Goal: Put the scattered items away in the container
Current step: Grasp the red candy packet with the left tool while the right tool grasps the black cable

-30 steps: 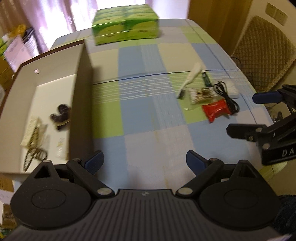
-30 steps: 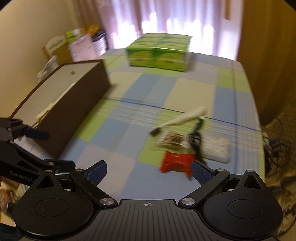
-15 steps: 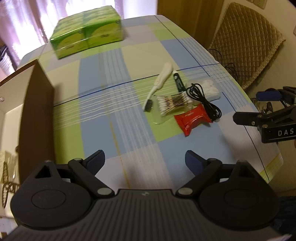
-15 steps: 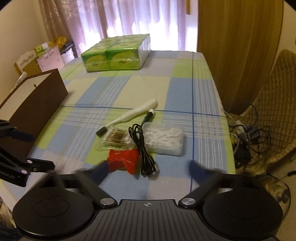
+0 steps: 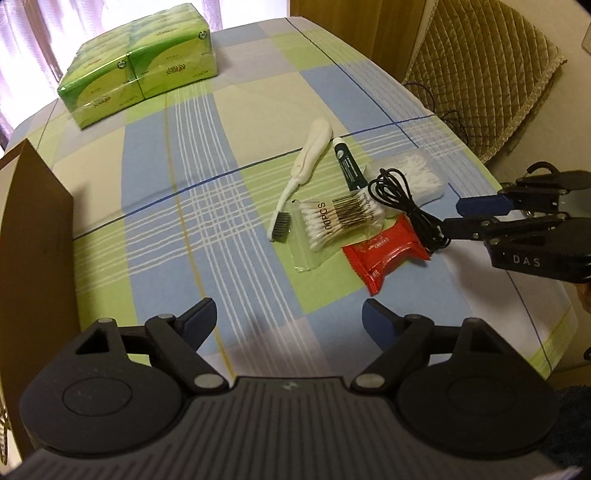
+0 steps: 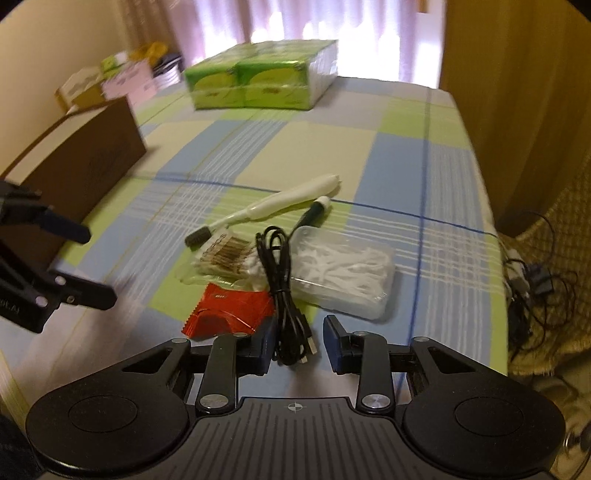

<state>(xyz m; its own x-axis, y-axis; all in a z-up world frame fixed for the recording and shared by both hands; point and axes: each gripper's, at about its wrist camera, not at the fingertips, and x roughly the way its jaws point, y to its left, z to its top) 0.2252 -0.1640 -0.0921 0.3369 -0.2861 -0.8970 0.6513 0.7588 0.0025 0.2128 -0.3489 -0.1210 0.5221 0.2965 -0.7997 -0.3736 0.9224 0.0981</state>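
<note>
Both jaws of the right gripper [image 6: 298, 345], just narrowing, straddle the black cable [image 6: 282, 280] low in frame, not yet pinching; it should centre on the plugs before squeezing. Left gripper [image 5: 289, 314] stands spread, empty.

Home room: checked tablecloth [image 5: 192, 236] covering table, curtains [image 6: 295, 22] glowing at window, quilted chair [image 5: 476, 74] sitting beside it.

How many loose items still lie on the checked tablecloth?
6, clustered: white toothbrush, dark green tube, bagged cotton swabs, clear floss-pick box, black cable, red packet. More may be hidden.
</note>
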